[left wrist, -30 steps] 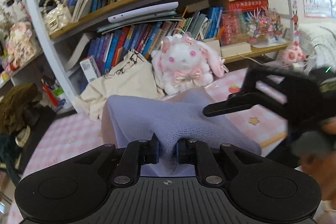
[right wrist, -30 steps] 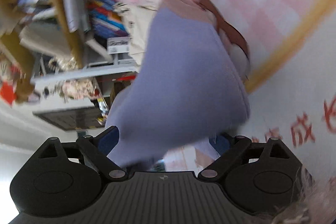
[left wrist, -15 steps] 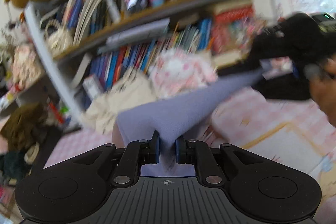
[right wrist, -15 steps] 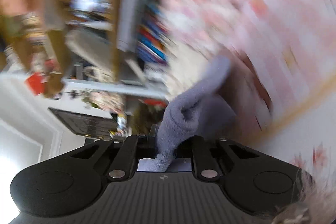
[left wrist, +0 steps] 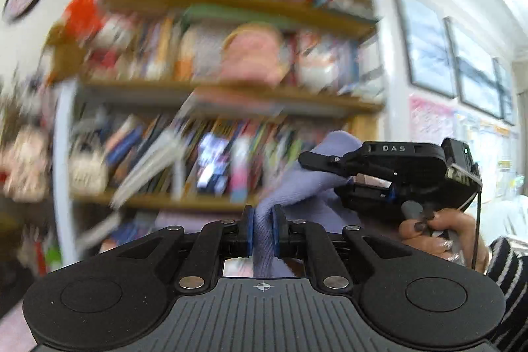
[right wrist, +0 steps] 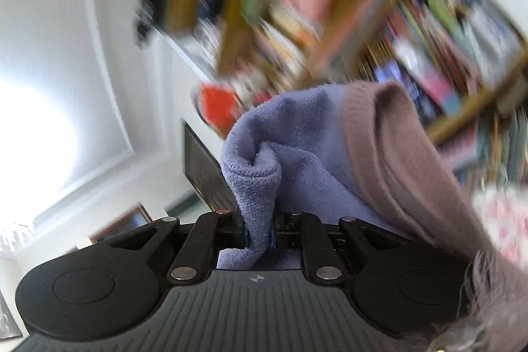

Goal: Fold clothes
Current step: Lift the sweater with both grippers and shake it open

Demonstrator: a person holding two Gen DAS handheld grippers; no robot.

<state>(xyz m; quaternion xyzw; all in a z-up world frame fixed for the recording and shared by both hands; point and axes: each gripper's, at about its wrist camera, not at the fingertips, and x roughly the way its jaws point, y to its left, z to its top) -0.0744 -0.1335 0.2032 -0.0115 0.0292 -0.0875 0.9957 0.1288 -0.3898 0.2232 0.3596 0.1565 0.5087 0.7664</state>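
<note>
We've got the lilac knit garment [left wrist: 307, 187] up before the blurred wooden bookshelf [left wrist: 231, 94], left gripper [left wrist: 263, 231] and right gripper [right wrist: 259, 228] jaws both clenched on it.

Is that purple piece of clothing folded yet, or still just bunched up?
Bunched, not folded. The purple garment hangs crumpled in the air, pinched by the left gripper and the right gripper.

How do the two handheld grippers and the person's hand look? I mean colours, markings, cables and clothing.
Both grippers are matte black plastic with a ribbed base, round side discs, silver pivot screws and blue finger pads. The left gripper bears a small crosshair mark. The right gripper, seen side-on, reads "DAS" and trails a thin black cable. The hand on it has dark nail polish and a black-and-white striped sleeve.
</note>
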